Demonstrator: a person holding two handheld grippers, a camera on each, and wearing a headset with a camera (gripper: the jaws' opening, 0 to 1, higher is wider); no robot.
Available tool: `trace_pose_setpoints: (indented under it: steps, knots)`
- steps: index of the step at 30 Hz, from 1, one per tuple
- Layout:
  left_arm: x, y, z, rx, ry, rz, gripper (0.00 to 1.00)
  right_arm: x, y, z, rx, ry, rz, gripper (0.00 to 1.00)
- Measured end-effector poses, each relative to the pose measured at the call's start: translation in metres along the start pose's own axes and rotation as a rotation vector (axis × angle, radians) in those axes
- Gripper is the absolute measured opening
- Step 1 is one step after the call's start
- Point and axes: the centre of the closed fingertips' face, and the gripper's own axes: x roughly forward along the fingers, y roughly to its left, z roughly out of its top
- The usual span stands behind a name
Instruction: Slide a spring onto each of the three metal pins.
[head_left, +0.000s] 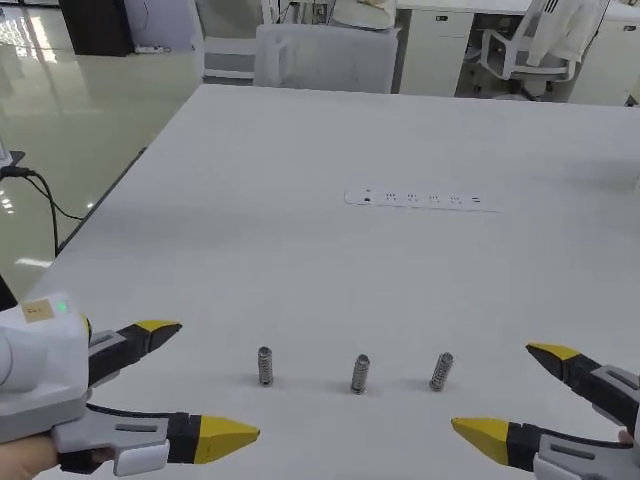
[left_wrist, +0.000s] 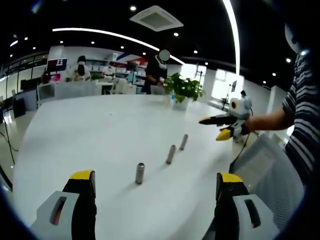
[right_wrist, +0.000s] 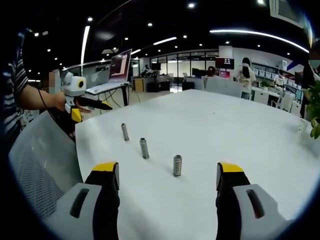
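Springs and pins share a white table (head_left: 300, 150), where a flush power strip (head_left: 420, 198) serves as marker. The left gripper (head_left: 208, 380) hovers well nearer the person than the power strip and off to its left, yellow-tipped jaws spread wide, holding nothing. The right gripper (head_left: 498, 388) hovers nearer than the power strip too, just past its right end, jaws likewise spread and empty. Well short of the power strip three coils stand upright in a row: left spring (head_left: 265, 366) beyond its left end, middle spring (head_left: 360, 374) before that end, right spring (head_left: 441, 371) before its right half. Each seems to sheathe a pin; the pins are too small to make out.
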Motion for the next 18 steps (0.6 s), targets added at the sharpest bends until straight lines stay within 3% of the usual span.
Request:
trace_pose_setpoints:
  steps: [18]
  knots:
    - [-0.0019,0.0010,0.0000,-0.003,-0.004,0.008,0.97,0.0001,0.0019,-0.0010,0.001,0.003,0.003,0.80]
